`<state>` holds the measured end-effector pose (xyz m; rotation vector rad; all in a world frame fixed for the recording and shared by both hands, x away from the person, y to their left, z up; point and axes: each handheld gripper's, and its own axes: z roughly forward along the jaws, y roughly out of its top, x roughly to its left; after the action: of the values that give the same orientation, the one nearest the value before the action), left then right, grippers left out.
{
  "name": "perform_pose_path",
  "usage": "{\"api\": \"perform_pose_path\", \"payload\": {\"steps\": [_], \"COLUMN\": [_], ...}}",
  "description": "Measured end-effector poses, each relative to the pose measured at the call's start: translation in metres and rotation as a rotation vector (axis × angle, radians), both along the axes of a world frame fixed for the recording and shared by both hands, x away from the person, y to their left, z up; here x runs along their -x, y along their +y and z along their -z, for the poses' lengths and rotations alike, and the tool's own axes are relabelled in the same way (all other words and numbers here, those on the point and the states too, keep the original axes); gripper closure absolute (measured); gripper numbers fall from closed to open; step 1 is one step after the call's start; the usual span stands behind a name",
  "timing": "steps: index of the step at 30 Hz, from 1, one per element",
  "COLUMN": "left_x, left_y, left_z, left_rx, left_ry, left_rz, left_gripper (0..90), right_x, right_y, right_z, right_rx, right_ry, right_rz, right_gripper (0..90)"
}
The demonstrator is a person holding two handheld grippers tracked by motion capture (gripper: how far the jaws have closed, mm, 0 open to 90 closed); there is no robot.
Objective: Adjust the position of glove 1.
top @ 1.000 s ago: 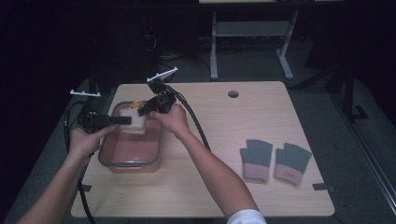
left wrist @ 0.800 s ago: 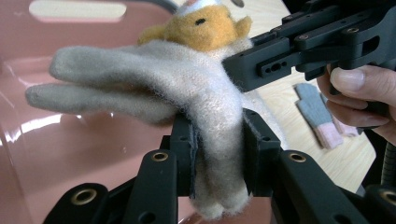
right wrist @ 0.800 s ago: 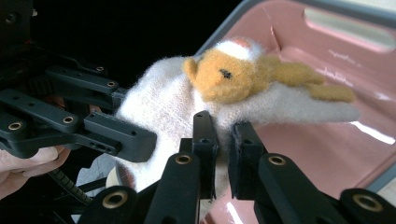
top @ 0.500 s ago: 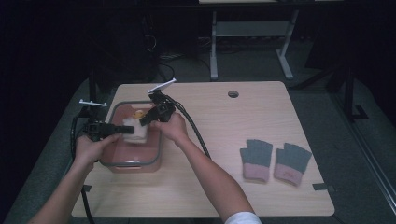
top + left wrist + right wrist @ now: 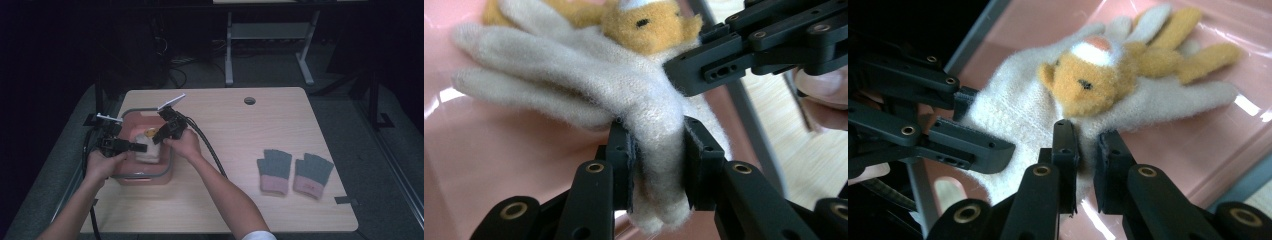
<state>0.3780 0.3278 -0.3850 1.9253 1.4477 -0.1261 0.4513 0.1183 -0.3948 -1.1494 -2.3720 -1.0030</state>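
Observation:
A cream woolly glove [image 5: 148, 151] with an orange plush animal [image 5: 1093, 82] on its back lies low inside a pink bin [image 5: 145, 181] at the table's left. My left gripper [image 5: 658, 165] comes in from the left and is shut on one edge of the glove [image 5: 589, 75]. My right gripper [image 5: 1083, 132] comes in from the right. Its jaws have just been opening a little, and their tips pinch the other edge of the glove [image 5: 1018, 115]. In the high view, the left gripper [image 5: 142, 148] and right gripper [image 5: 156, 140] face each other over the bin.
The bin has a grey rim [image 5: 150, 176] and a glossy pink floor [image 5: 499, 165]. A pair of grey gloves with pink cuffs [image 5: 274, 171] lies at the table's right. A round cable hole [image 5: 249, 100] sits near the wooden table's [image 5: 235, 135] far edge. Cables trail from both grippers.
Both hands have sunk, carrying the glove from above the bin's rim down into the bin. Each gripper has kept its hold on its edge of the glove.

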Motion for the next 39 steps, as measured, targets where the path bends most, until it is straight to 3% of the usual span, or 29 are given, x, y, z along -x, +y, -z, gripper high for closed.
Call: {"api": "perform_pose_path", "payload": {"steps": [7,17,18,19,24,28,32,35,36,39], "left_x": [0.001,0.003,0.003,0.004,0.004,0.003,0.004,0.004,0.005,0.004], "left_y": [0.002,0.004,0.004,0.002,0.0,0.003,0.01,0.012,0.011,0.008], "left_z": [0.012,0.017,0.017,0.017,0.017,0.012,0.002,-0.008,-0.011,-0.01], "left_rx": [-0.049,-0.123,-0.123,-0.163,-0.142,-0.155,-0.172,-0.179,-0.182,-0.199], "left_ry": [0.028,0.057,0.057,0.059,0.069,0.072,0.05,0.026,0.019,0.026], "left_rz": [0.005,-0.029,-0.029,-0.018,-0.042,-0.044,-0.049,-0.053,-0.056,-0.045], "left_gripper": [69.3,68.8,68.5,68.2,65.1,61.0,58.0,58.2,62.0,65.5], "right_x": [0.004,0.005,0.005,0.006,0.007,0.008,0.009,0.01,0.011,0.012], "right_y": [0.007,0.006,0.006,0.005,0.002,0.0,-0.005,-0.008,-0.011,-0.014], "right_z": [0.006,-0.001,-0.001,-0.003,-0.009,-0.012,-0.018,-0.021,-0.024,-0.025], "right_rx": [0.053,0.104,0.104,0.104,0.099,0.087,0.077,0.068,0.062,0.056], "right_ry": [-0.001,-0.022,-0.022,-0.026,-0.036,-0.041,-0.053,-0.061,-0.066,-0.068], "right_rz": [-0.026,-0.044,-0.044,-0.039,-0.043,-0.045,-0.04,-0.041,-0.035,-0.034], "right_gripper": [79.0,74.9,74.9,74.5,73.5,72.4,71.8,71.6,71.5,71.4]}}
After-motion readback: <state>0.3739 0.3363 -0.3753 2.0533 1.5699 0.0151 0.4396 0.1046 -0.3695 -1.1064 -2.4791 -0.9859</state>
